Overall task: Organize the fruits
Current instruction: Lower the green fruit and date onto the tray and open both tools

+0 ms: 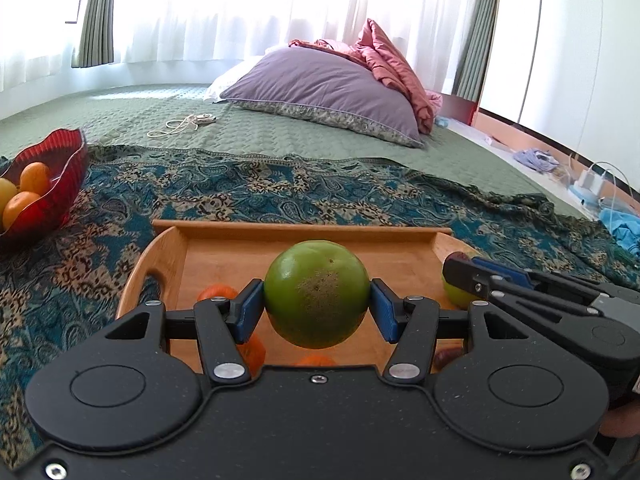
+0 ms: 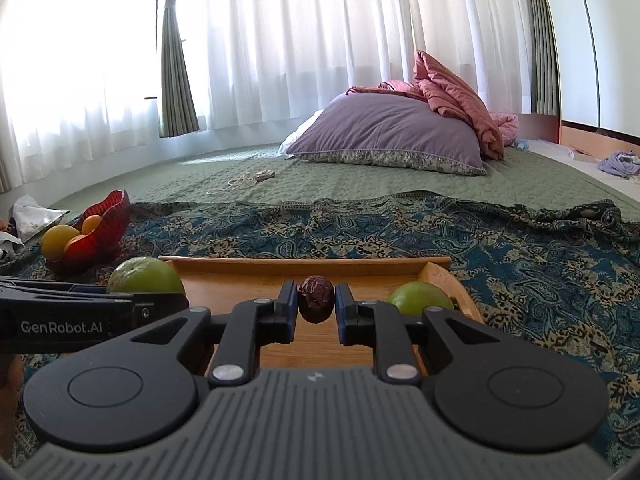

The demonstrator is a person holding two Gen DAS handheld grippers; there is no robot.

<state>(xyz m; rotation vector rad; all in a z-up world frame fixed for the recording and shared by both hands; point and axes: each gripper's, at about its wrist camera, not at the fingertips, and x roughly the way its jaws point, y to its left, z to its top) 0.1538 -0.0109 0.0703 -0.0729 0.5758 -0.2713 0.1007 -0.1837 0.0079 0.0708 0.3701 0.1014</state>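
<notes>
My left gripper (image 1: 317, 310) is shut on a large green fruit (image 1: 317, 294) and holds it above the wooden tray (image 1: 304, 230). Orange fruits (image 1: 218, 292) lie in the tray under it. My right gripper (image 2: 316, 308) is shut on a small wrinkled dark-red fruit (image 2: 316, 299) above the same tray (image 2: 304, 264). A second green fruit (image 2: 420, 298) lies in the tray's right corner; it also shows in the left wrist view (image 1: 456, 294), partly behind the right gripper (image 1: 468, 272). The held green fruit (image 2: 144, 276) and the left gripper (image 2: 80, 312) show at the left of the right wrist view.
A red glass bowl (image 1: 60, 160) with orange and yellow fruits stands on the patterned cloth (image 1: 280, 188) to the left; it also shows in the right wrist view (image 2: 108, 220). A purple pillow (image 1: 328, 88), a pink blanket and a cord lie farther back on the bed.
</notes>
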